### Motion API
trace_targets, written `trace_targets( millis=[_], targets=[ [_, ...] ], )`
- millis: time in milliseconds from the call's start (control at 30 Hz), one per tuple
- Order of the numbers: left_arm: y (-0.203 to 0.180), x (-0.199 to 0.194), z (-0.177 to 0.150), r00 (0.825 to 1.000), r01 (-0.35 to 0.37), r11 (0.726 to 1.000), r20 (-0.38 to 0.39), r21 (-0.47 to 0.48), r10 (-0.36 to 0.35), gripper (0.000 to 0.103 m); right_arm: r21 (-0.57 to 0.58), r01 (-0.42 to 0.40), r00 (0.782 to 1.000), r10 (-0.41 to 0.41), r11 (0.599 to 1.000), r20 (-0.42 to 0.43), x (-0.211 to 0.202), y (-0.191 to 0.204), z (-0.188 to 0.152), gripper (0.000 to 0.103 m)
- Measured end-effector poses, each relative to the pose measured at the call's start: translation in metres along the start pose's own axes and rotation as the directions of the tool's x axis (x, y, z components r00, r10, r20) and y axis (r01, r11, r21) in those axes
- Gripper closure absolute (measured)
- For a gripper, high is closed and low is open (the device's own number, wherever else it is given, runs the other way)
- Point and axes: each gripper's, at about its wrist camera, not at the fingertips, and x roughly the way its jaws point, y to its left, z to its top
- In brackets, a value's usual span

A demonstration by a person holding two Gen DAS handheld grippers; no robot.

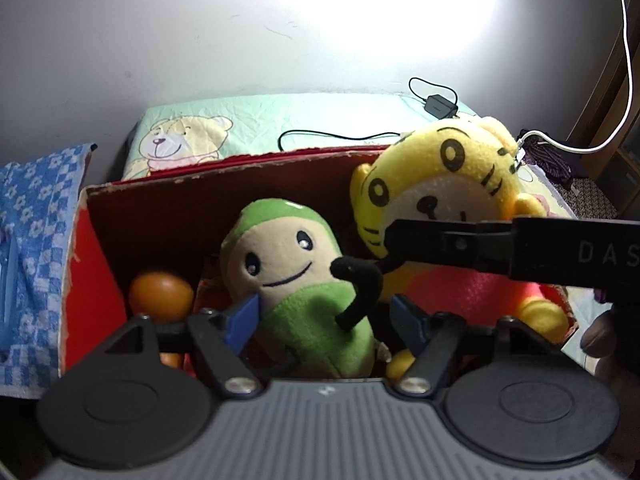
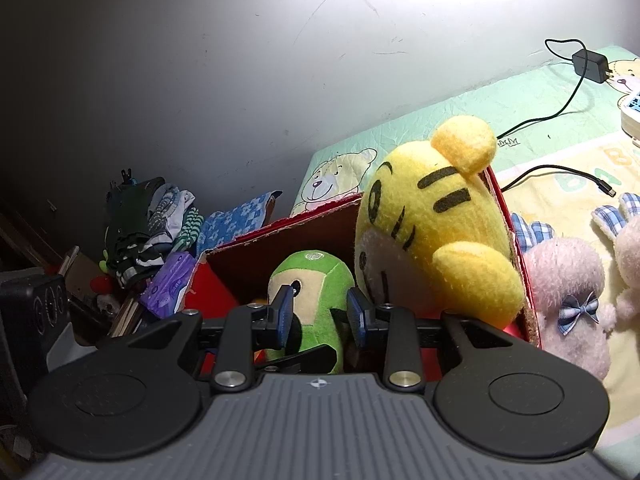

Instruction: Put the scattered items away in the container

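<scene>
Green plush (image 1: 304, 280) between left tongs (image 1: 324, 318)

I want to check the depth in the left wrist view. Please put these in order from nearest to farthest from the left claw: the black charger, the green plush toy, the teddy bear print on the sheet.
1. Green plush toy: between the left claw fingers, inside the red box.
2. Teddy bear print: behind the box, left side.
3. Black charger: far right, near the wall.

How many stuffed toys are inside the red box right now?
2: a green plush in the middle of the red box, and a yellow tiger plush leaning at its right end. More may be hidden underneath.
</scene>
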Motion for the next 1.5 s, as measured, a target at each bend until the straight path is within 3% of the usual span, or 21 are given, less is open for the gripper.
trace_targets(
  millis=[233,400,533,1167,1500],
  targets=[
    [-0.005,-0.004,0.003,0.994,0.11,0.994,0.024,0.024,-0.111,0.029,-0.01,-0.011,1.0,0.011,1.0,0.008,0.001,0.003,0.0,0.069],
    [-0.025,0.006,0.005,0.993,0.109,0.991,0.031,0.075,-0.112,0.023,-0.012,-0.006,1.0,0.006,1.0,0.017,-0.001,0.003,0.003,0.069],
    [-0.029,0.006,0.004,0.995,0.097,0.991,0.03,0.097,-0.1,0.022,-0.011,-0.009,1.0,0.009,1.0,0.016,-0.001,0.003,0.002,0.069],
    [-0.012,-0.017,0.007,0.998,0.058,0.998,0.013,0.007,-0.059,0.022,-0.046,-0.006,0.999,0.008,0.999,0.034,-0.007,0.014,0.002,0.069],
    [-0.006,-0.006,0.003,0.998,0.001,0.999,-0.066,-0.039,-0.004,0.021,-0.048,-0.001,0.998,0.004,0.999,0.061,-0.018,0.02,-0.001,0.069]
  ],
)
